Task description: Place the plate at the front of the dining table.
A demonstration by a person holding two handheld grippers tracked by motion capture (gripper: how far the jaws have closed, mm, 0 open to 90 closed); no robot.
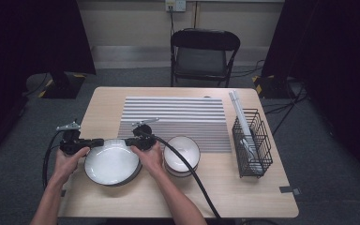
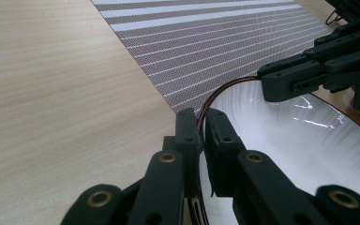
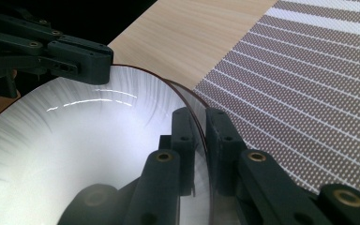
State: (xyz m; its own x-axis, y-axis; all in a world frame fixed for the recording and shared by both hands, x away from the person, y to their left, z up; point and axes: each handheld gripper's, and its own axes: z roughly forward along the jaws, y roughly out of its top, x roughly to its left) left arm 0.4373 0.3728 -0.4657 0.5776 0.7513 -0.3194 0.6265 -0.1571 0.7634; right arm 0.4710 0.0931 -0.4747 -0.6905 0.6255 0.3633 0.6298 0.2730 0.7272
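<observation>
Plate (image 1: 111,163) rim pinched by both tools, left (image 1: 95,142) and right (image 1: 132,142), bowl (image 1: 182,154) just beside.

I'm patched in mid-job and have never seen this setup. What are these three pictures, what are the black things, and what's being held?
No robot arm here: a person holds a hand-held gripper in each hand. The high view looks down on the table from above the person's side. The other two views come from cameras riding on each gripper, looking along its black jaws.

The left hand-held gripper and right hand-held gripper are each shut on the rim of the same large white bowl, at opposite sides. On the table there are also a striped placemat, a stack of smaller white bowls right of the large one, and a black wire rack with something pale in it.
</observation>
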